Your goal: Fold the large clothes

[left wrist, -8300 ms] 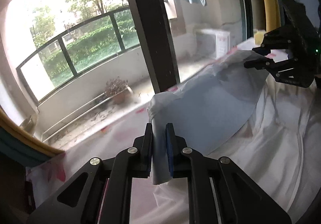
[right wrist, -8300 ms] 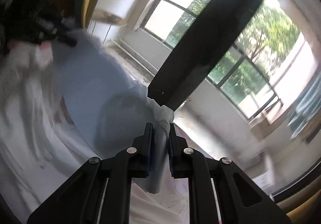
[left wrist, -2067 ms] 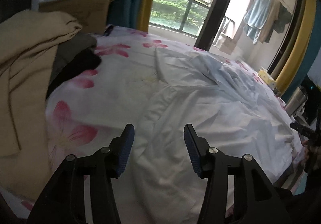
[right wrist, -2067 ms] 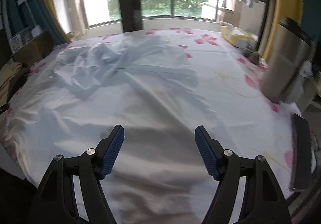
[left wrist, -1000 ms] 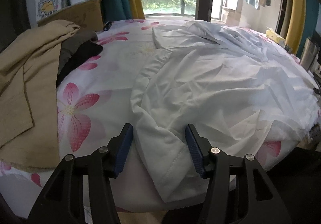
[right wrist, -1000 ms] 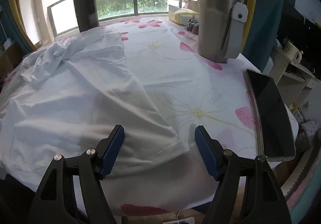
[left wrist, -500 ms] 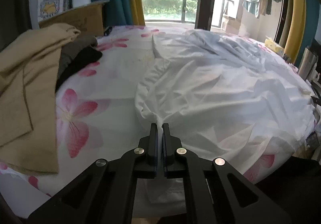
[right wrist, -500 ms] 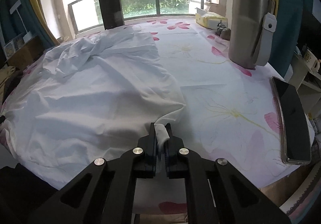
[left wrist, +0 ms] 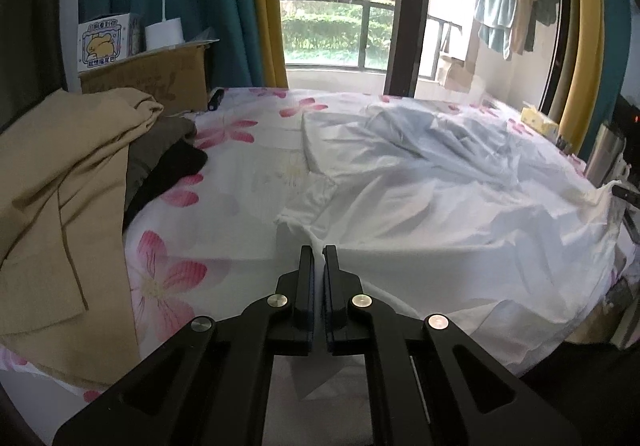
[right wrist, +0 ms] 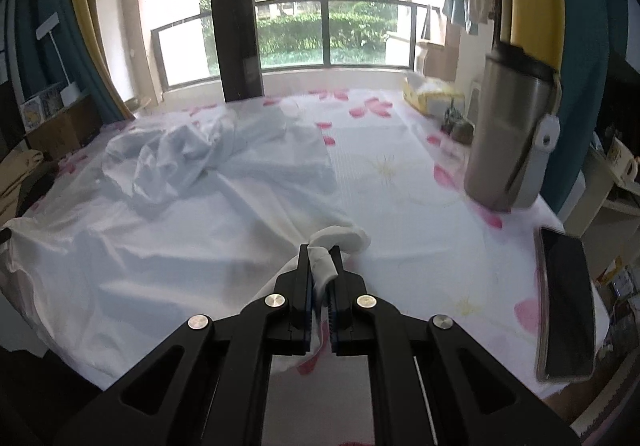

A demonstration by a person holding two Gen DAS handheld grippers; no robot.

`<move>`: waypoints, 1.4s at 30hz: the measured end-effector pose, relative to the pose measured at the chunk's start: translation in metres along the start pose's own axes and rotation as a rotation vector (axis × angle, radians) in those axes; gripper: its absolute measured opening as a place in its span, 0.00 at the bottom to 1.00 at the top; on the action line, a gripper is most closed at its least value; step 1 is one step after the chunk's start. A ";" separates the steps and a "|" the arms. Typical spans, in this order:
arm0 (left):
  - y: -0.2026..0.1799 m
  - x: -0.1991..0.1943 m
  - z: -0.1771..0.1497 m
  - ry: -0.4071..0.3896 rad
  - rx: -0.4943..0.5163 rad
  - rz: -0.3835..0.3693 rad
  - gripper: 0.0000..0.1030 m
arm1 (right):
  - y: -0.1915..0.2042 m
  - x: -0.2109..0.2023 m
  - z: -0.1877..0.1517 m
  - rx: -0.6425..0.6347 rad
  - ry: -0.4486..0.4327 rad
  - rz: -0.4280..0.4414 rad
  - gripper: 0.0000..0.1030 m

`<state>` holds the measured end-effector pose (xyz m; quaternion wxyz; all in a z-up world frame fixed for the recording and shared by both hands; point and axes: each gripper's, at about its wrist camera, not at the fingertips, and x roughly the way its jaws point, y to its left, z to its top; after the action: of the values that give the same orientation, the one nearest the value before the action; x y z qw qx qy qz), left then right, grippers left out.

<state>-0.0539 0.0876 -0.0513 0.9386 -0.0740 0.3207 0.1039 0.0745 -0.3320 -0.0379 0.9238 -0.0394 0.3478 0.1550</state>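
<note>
Flowered bedsheet [left wrist: 224, 230]: both grippers' jaws clamp white garment [left wrist: 440, 206] [right wrist: 180, 238] corners.

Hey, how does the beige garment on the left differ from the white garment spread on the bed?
The beige garment lies heaped over darker clothes at the bed's side; the white garment is spread across the middle. The beige one is untouched, while the white one's near edge is pinched by the left claw and the right claw. Both rest on the flowered sheet.
</note>
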 end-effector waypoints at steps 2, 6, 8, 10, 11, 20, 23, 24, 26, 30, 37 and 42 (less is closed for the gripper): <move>0.001 0.000 0.006 -0.004 -0.013 -0.012 0.04 | 0.001 -0.001 0.008 -0.006 -0.016 0.003 0.06; 0.004 0.001 0.017 -0.008 -0.052 -0.049 0.04 | 0.003 -0.002 0.019 -0.013 -0.034 0.006 0.06; 0.005 0.002 0.022 -0.014 -0.068 -0.059 0.04 | 0.003 -0.002 0.025 -0.013 -0.044 0.006 0.06; 0.005 0.002 0.028 -0.020 -0.072 -0.059 0.04 | 0.002 -0.002 0.030 -0.012 -0.051 0.006 0.06; 0.005 0.002 0.031 -0.023 -0.068 -0.057 0.04 | 0.002 -0.002 0.032 -0.012 -0.056 0.005 0.06; 0.010 0.008 0.056 -0.049 -0.054 -0.021 0.04 | -0.002 0.004 0.054 -0.009 -0.081 -0.008 0.06; 0.016 0.013 0.066 -0.060 -0.065 -0.007 0.04 | -0.005 0.007 0.062 -0.005 -0.088 -0.011 0.06; 0.018 0.014 0.069 -0.064 -0.068 -0.004 0.04 | -0.005 0.008 0.065 -0.004 -0.090 -0.010 0.06; 0.021 0.017 0.077 -0.075 -0.072 0.006 0.04 | -0.005 0.011 0.070 -0.009 -0.094 -0.009 0.06; 0.025 0.023 0.090 -0.090 -0.081 0.016 0.04 | -0.006 0.017 0.082 -0.013 -0.102 -0.008 0.06; 0.026 0.037 0.114 -0.111 -0.092 0.026 0.04 | -0.013 0.030 0.102 -0.010 -0.110 -0.006 0.06; 0.027 0.052 0.129 -0.118 -0.095 0.031 0.04 | -0.020 0.042 0.113 -0.004 -0.112 -0.004 0.06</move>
<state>0.0558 0.1479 0.0161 0.9495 -0.1072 0.2606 0.1379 0.1824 -0.3199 0.0194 0.9421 -0.0333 0.2951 0.1556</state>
